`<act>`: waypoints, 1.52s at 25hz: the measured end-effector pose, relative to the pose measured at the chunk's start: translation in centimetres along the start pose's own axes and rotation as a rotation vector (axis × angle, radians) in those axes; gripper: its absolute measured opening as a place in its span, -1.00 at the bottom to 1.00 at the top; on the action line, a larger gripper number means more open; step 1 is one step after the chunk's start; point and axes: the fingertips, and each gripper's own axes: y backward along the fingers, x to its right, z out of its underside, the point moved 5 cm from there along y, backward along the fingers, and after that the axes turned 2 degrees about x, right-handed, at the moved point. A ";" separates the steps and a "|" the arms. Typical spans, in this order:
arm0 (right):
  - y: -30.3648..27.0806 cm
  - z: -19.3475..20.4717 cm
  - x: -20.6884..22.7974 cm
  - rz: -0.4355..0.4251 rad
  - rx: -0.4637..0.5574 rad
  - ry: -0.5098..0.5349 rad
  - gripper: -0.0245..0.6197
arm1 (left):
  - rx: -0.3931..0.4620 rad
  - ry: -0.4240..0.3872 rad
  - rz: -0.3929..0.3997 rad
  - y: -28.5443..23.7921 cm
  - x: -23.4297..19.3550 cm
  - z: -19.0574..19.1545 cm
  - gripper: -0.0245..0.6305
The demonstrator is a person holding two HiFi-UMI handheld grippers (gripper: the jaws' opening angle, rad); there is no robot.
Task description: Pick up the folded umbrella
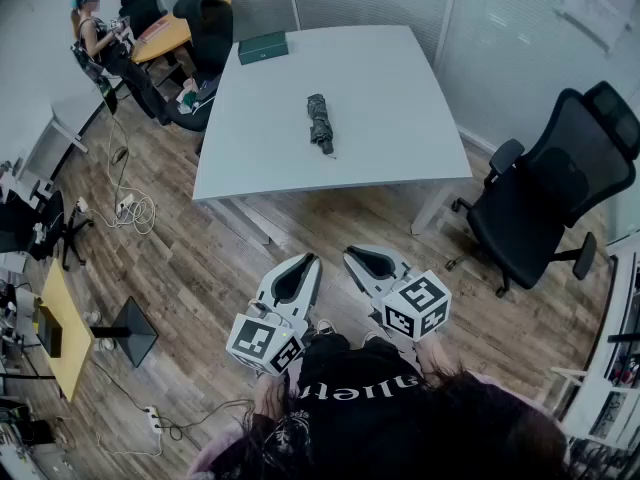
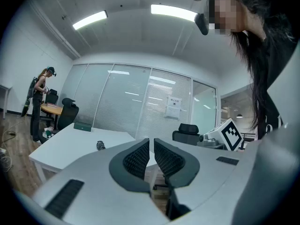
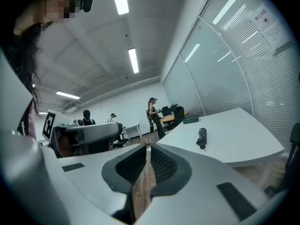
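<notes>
The folded umbrella (image 1: 320, 123) lies at twelve o'clock on the table (image 1: 400, 118) (far from its edges). Left gripper (image 1: 306, 263) and right gripper (image 1: 355, 258): jaws together, empty.

Nothing is reading clearly: white lettering (image 1: 352, 392) on the person's black top (image 1: 400, 430) is blurring; the notice (image 2: 174, 107) beyond the desk (image 2: 65, 144), too small.

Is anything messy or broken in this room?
Nothing looks broken. The folded umbrella lies flat on the white table, a green box near its far edge. Loose cables sprawl on the floor.
</notes>
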 end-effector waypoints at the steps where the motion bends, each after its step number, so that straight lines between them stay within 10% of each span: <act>1: -0.2 0.1 0.1 0.001 -0.002 0.001 -0.79 | -0.002 -0.001 -0.003 0.0 -0.2 0.1 -0.78; 38: -13.3 1.1 0.4 0.073 -0.056 -0.088 -0.79 | -0.033 0.074 0.016 0.4 -14.1 1.0 -0.78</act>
